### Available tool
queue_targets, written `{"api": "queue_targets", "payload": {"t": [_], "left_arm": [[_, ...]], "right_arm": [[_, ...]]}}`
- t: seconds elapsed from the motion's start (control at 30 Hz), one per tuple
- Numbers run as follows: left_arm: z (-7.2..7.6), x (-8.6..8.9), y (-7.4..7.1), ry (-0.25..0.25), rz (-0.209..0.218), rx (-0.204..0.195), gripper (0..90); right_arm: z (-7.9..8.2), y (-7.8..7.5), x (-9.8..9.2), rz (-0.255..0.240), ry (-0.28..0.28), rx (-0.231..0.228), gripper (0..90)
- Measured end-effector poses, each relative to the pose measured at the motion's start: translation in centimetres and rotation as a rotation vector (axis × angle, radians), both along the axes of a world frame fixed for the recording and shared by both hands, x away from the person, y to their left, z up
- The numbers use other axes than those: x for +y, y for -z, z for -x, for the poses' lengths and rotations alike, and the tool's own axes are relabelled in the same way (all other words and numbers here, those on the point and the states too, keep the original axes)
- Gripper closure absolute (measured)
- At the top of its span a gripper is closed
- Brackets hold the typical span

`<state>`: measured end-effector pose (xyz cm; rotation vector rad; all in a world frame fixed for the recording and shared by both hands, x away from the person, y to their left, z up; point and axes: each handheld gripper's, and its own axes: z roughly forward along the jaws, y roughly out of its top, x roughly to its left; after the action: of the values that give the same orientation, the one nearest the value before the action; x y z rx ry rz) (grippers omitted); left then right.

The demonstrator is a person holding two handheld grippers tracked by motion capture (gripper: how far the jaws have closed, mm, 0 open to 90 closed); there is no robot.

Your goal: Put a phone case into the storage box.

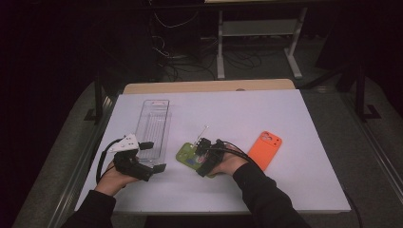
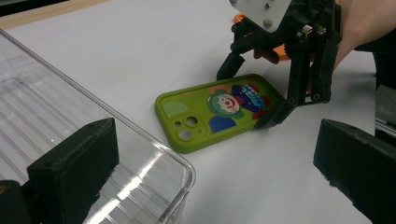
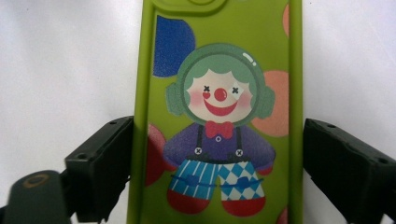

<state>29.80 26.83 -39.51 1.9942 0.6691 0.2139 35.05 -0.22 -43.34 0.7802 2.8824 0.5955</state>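
White table point(image 1: 266, 190), work surface. Item one: green phone case point(image 1: 187, 154), soft rim, camera cut-out at one end, printed with a clown in a green helmet, red bow tie and blue chequered trousers; lies flat, printed back up, near the table's front edge, between the clear tray and the orange case. Item two: right gripper point(image 1: 203, 153), held in the person's right hand point(image 1: 228, 164), tipped down over the clown end of the green case; its jaws straddle the case across its width, one at each long edge. In the right gripper view the left jaw sits against the rim and the right jaw stands just beside it with a sliver of table showing, so the case lies between the jaws without a firm clamp. Item three: left gripper point(image 1: 151, 156), in the left hand point(image 1: 114, 178), jaws wide apart and holding nothing, one jaw over the near corner of the tray. Item four: clear plastic tray point(image 1: 153, 126), long, ribbed floor. Item five: orange phone case point(image 1: 264, 149), flat, well right of the green one.
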Motion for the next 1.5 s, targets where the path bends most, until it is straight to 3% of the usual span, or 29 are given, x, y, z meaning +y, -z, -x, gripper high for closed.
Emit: {"api": "queue_targets", "payload": {"t": [0.57, 0.7, 0.83, 0.9, 1.13, 1.5], "left_arm": [[-0.1, 0.1, 0.0, -0.002, 0.007, 0.009, 0.0], [-0.3, 0.1, -0.1, 0.015, -0.012, 0.011, 0.0], [-0.4, -0.2, -0.6, 0.011, 0.014, 0.013, 0.0], [-0.6, -0.3, -0.9, 0.026, -0.006, 0.004, 0.0], [-1.2, -2.1, -2.1, 0.062, -0.034, -0.02, 0.0], [-2.3, -6.1, -2.9, 0.191, -0.074, -0.031, 0.0]], "right_arm": [[0.2, -0.2, -0.1, -0.006, 0.011, -0.002, 15.4], [-0.2, -0.8, -0.9, -0.03, 0.004, 0.007, 15.4], [-0.6, -1.4, -2.0, -0.033, -0.005, -0.009, 15.4], [-0.8, -1.8, -2.6, -0.038, -0.011, -0.01, 15.4], [-1.1, -3.4, -4.7, -0.033, -0.061, -0.033, 15.4], [-1.2, -4.9, -8.3, -0.086, -0.188, -0.036, 15.4]]}}
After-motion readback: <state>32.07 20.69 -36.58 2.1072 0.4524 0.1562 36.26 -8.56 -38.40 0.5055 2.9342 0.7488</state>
